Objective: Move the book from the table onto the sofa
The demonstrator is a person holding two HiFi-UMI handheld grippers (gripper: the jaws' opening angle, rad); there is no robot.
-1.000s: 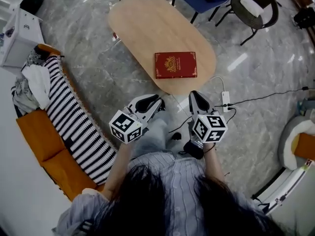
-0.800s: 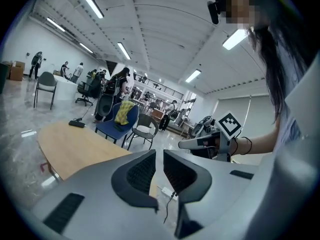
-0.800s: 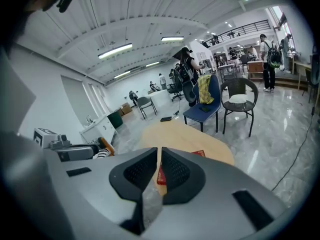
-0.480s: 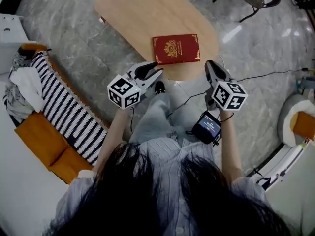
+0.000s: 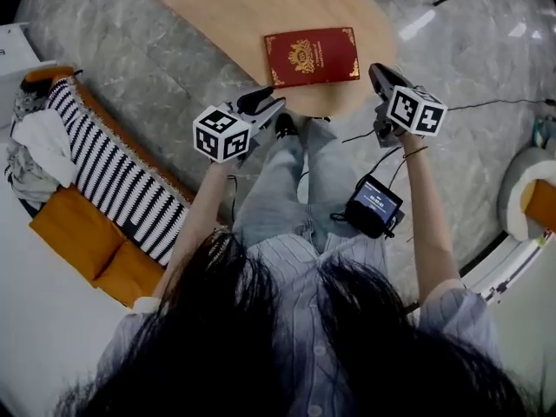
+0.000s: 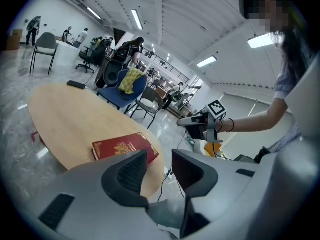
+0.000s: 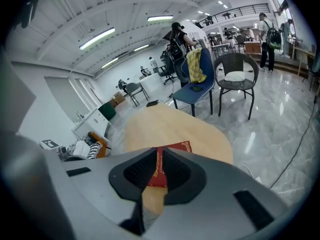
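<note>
A dark red book (image 5: 313,56) with a gold emblem lies flat near the close end of the oval wooden table (image 5: 228,7). My left gripper (image 5: 270,102) hovers just short of the table's edge, left of the book; its jaws are opening with nothing between them. My right gripper (image 5: 379,73) is shut and empty beside the book's right end. In the left gripper view the book (image 6: 120,146) shows just past the left gripper (image 6: 159,156). In the right gripper view the book (image 7: 176,147) lies beyond the closed right gripper (image 7: 157,154). The orange sofa (image 5: 82,228) stands at the left.
A striped blanket (image 5: 109,176) and loose clothes (image 5: 39,150) lie on the sofa. A small screen device (image 5: 375,207) hangs by my right forearm. Cables run over the marble floor at right. A blue chair (image 7: 200,86) and a wicker chair (image 7: 235,81) stand beyond the table.
Both grippers have moved forward toward the table's close edge and the book. The left jaws, shut earlier, now stand apart. The right jaws stay shut.
</note>
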